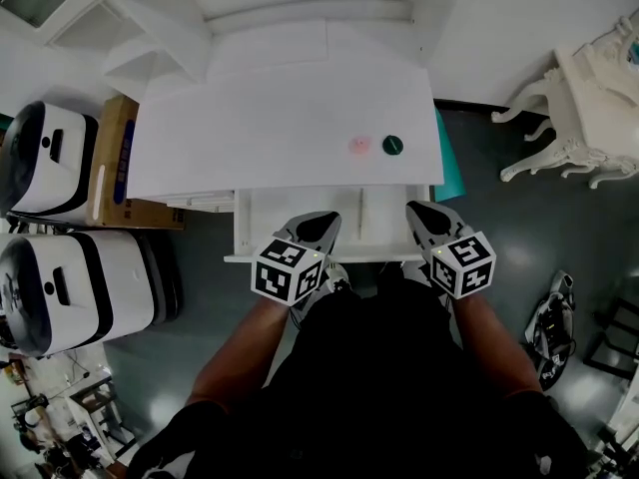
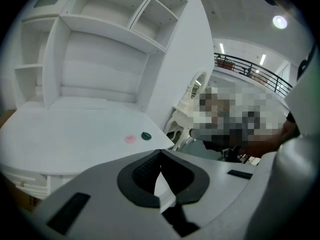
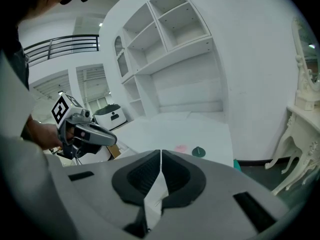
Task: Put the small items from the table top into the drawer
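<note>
The pink item (image 1: 359, 146) and the dark green item (image 1: 392, 146) on the desk (image 1: 260, 118) are too small to identify. The left tongs (image 1: 318, 226) and the right tongs (image 1: 427, 216) cover parts of the open drawer (image 1: 384, 223). The picture's right edge cuts off the ornate white furniture (image 1: 589, 98).

Open table top (image 1: 270, 118), shelves (image 2: 107, 26) behind

Pink disc (image 1: 359, 146) and green disc (image 1: 392, 146) sit on the white table (image 1: 260, 128).

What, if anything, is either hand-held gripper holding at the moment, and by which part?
Nothing: the left hand-held gripper and the right hand-held gripper are both shut and empty.
</note>
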Demonstrator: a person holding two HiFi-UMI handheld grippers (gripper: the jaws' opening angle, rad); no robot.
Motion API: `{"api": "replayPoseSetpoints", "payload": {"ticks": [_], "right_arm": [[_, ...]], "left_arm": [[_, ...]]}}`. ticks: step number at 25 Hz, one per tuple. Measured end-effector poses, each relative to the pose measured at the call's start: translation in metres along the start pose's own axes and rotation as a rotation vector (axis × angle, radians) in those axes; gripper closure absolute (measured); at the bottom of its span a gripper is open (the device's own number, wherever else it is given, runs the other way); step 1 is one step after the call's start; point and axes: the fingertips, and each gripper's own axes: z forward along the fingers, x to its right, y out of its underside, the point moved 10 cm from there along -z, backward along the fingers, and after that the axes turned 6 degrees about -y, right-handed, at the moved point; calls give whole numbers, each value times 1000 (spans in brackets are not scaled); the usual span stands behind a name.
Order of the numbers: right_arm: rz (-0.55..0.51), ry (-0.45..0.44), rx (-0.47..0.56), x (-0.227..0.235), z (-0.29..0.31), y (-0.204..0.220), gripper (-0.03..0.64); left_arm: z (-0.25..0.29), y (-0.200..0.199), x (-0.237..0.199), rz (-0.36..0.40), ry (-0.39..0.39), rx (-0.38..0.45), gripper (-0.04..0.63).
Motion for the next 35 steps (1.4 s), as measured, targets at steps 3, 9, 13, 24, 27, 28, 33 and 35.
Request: {"api": "replayPoseSetpoints", "payload": {"ticks": [3, 9, 13, 24, 27, 28, 33, 35], "right_arm": [[-31, 29, -13, 10, 12, 1, 588], [-33, 77, -67, 36, 38, 6, 588], [-34, 105, -89, 53, 58, 7, 588], [-85, 172, -222, 104, 121, 8, 585], [-100, 178, -255, 114, 136, 11, 583], [-103, 175, -263, 117, 141, 11, 577], [-116, 175, -319, 128, 163, 13, 534], [-119, 180, -335, 133, 170, 13, 534]], "left_arm": [[4, 5, -1, -7, -2, -36, 592], [9, 4, -3, -8, -15, -56, 592], [7, 3, -9, -18, -36, -58, 592], [6, 8, -22, -74, -97, -70, 591], [5, 10, -24, -90, -110, -72, 592], [5, 11, -25, -95, -113, -73, 591], [3, 13, -30, -125, -130, -81, 592], [3, 13, -31, -133, -137, -82, 591]]}}
